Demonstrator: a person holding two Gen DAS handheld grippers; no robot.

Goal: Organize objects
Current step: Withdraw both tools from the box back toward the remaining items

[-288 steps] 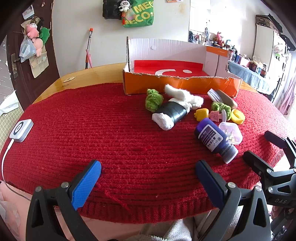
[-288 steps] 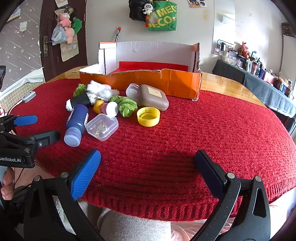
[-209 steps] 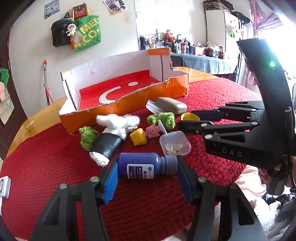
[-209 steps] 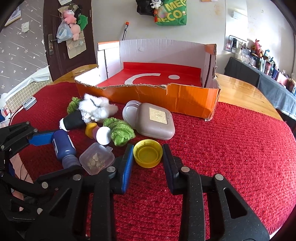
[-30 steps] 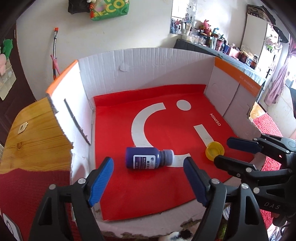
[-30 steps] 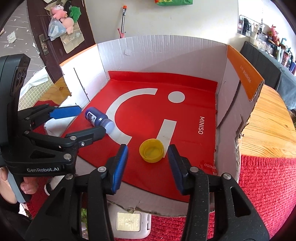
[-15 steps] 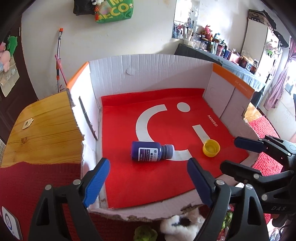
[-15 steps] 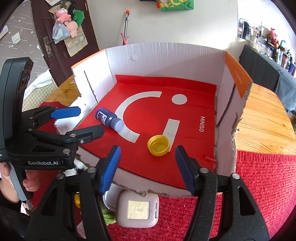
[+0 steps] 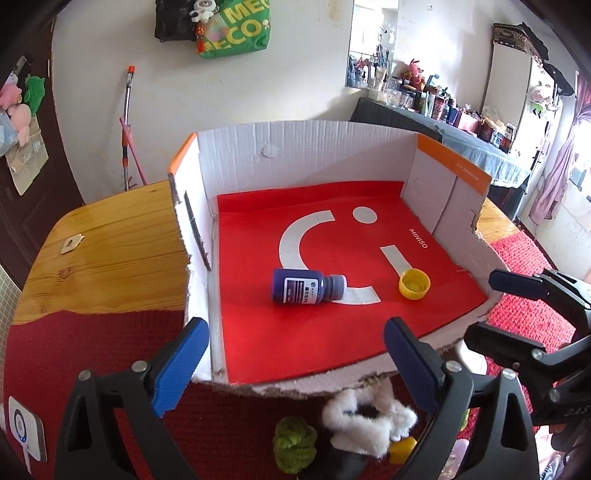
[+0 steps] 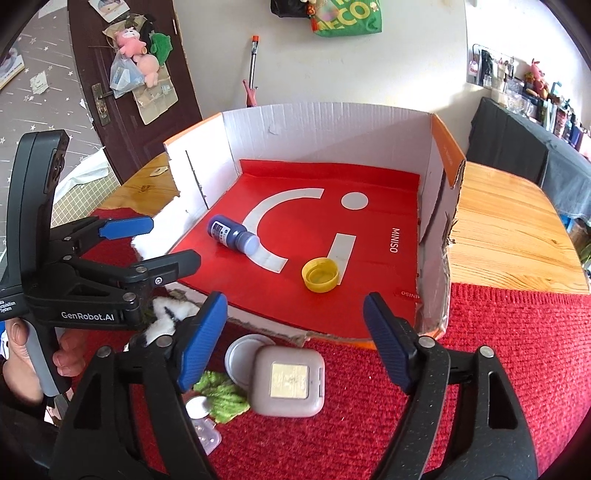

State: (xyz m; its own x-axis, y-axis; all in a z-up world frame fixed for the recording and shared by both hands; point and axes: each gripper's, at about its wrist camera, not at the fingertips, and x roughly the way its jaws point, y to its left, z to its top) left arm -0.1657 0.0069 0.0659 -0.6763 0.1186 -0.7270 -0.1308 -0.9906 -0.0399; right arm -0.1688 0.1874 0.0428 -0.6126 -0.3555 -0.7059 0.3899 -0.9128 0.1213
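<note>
Both the left gripper (image 9: 295, 363) and right gripper (image 10: 295, 332) are opening, empty; blue bottle (image 9: 306, 286) lies at nine o'clock of yellow cap (image 9: 414, 283) inside the box (image 9: 306, 155)

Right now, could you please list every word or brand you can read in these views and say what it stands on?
"MINISO": red liner of the cardboard box.
"GenRobot.AI": left gripper.
"ECO", cut off: green bag on the wall.
"DAS", partly seen: right gripper.
Blue bottle label: too small to read.
</note>
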